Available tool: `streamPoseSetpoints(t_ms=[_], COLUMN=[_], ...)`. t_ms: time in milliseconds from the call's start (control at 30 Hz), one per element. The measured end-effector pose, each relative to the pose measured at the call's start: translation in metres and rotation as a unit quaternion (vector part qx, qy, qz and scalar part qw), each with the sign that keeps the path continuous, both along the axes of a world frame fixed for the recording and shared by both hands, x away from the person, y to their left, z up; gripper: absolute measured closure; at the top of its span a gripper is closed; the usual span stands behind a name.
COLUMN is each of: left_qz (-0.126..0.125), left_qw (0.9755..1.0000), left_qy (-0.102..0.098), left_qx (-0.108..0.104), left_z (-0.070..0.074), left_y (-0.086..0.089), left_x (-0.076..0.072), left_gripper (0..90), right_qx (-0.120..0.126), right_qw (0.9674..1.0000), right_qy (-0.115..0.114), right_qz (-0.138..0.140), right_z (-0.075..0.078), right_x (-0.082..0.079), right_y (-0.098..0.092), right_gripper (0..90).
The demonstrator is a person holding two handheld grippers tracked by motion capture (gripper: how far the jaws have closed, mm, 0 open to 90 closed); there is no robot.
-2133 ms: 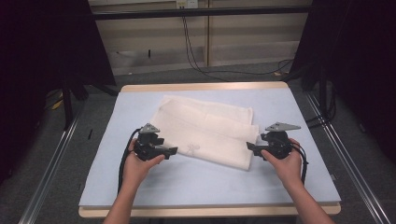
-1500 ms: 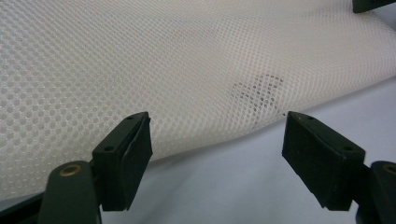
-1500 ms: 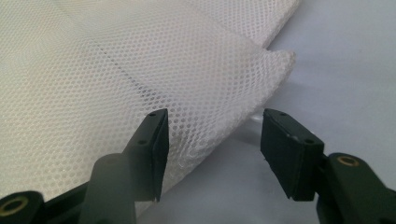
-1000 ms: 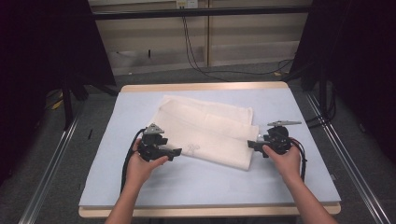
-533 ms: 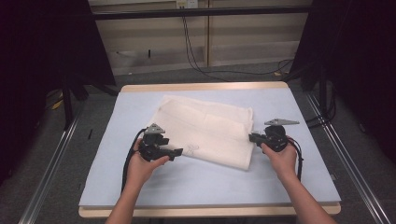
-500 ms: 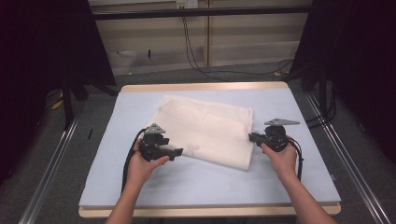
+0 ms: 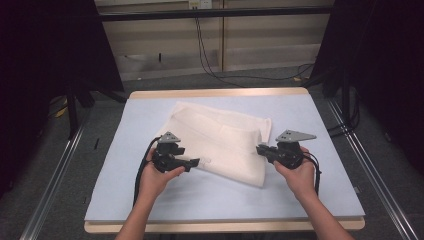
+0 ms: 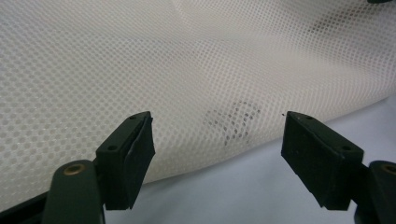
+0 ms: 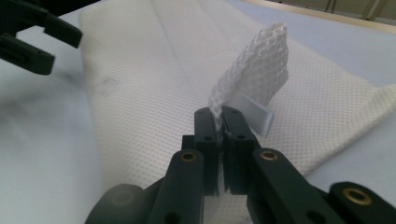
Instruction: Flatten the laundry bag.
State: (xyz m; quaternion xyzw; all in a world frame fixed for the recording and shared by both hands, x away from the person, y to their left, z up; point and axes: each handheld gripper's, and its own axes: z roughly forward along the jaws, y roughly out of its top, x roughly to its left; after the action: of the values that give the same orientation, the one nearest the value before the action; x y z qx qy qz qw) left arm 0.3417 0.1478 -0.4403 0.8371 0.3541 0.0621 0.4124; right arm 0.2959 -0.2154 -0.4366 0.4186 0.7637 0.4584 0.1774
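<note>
On the pale blue table [image 7: 125,200], seen from the high view, a person's left hand [image 7: 155,180] holds the left gripper [image 7: 195,162] at the near left edge of a folded white mesh cloth [image 7: 225,142]. Its jaws stand wide apart and grip nothing. From the left gripper view, the mesh cloth [image 8: 187,65] lies flat just beyond the two black pads [image 8: 137,154], its near hem running between them over the blue surface, with a small dark smudge [image 8: 236,123] on the weave between the jaws.

Toward the middle of the table the cloth spreads as a slanted rectangle, its far corner pointing to the back edge and its near corner toward the person.

At the right, the right hand [image 7: 300,175] carries the right gripper [image 7: 260,149] at the cloth's right edge. Its jaws have just been closing, and the right gripper view shows them pressed together on a pinched fold of the mesh [image 9: 252,74], which stands up in a puckered ridge above the pads. A small white tag [image 9: 252,114] sticks out beside that fold. Farther off in that view, at upper left, the left gripper [image 9: 56,44] shows with its jaws apart.
</note>
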Motion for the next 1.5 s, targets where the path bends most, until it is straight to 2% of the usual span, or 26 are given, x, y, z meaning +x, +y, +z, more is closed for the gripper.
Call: streamPoseSetpoints(t_ms=[233,267,433,467,500,600,800,900,1000,1100,1300,1367,1433,1500], left_qz=[-0.007,-0.01,-0.018,-0.02,-0.02,-0.023,-0.032,-0.037,-0.04,-0.037,-0.046,-0.046,-0.049,-0.048], left_qw=[1.0,0.9999,0.9997,0.9997,0.9996,0.9995,0.999,0.9988,0.9985,0.9983,0.9981,0.9977,0.9977,0.9977], left_qy=[-0.001,0.003,0.012,0.01,0.011,0.009,0.008,0.012,0.02,0.019,0.02,0.025,0.021,0.023], left_qx=[-0.003,-0.004,-0.012,-0.008,-0.019,-0.02,-0.029,-0.029,-0.033,-0.04,-0.037,-0.043,-0.041,-0.042], left_z=[0.002,0.002,0.003,0.004,0.006,0.01,0.018,0.018,0.016,0.015,0.016,0.016,0.016,0.016], left_y=[-0.009,-0.01,-0.018,-0.02,-0.023,-0.027,-0.041,-0.044,-0.05,-0.053,-0.06,-0.063,-0.065,-0.066], left_x=[0.0,0.0,0.0,0.001,0.001,0.001,0.002,0.002,0.003,0.005,0.006,0.006,0.006,0.006], left_gripper=[24.2,24.0,23.1,23.1,23.0,22.7,22.1,22.0,21.9,21.8,21.8,22.9,26.6,27.4], right_qx=[-0.012,-0.014,-0.021,-0.021,-0.027,-0.028,-0.042,-0.044,-0.054,-0.059,-0.061,-0.066,-0.069,-0.07], right_qw=[0.9992,0.9985,0.9965,0.9965,0.9959,0.9953,0.9921,0.9917,0.9897,0.9887,0.9871,0.9858,0.9851,0.9851], right_qy=[-0.01,-0.014,-0.014,-0.014,-0.016,-0.017,-0.022,-0.02,-0.025,-0.025,-0.027,-0.03,-0.031,-0.033], right_qz=[0.037,0.052,0.079,0.079,0.084,0.091,0.116,0.119,0.13,0.135,0.146,0.152,0.155,0.154], right_z=[0.0,0.0,0.0,0.0,0.0,-0.002,-0.009,-0.01,-0.011,-0.012,-0.013,-0.014,-0.014,-0.014], right_x=[-0.008,-0.012,-0.018,-0.018,-0.02,-0.021,-0.027,-0.028,-0.029,-0.031,-0.033,-0.033,-0.035,-0.035], right_y=[0.009,0.012,0.022,0.022,0.024,0.026,0.036,0.039,0.042,0.044,0.047,0.049,0.05,0.051], right_gripper=[86.1,86.2,86.2,86.2,86.2,86.2,86.2,86.2,86.1,86.1,86.1,86.1,86.0,86.1])
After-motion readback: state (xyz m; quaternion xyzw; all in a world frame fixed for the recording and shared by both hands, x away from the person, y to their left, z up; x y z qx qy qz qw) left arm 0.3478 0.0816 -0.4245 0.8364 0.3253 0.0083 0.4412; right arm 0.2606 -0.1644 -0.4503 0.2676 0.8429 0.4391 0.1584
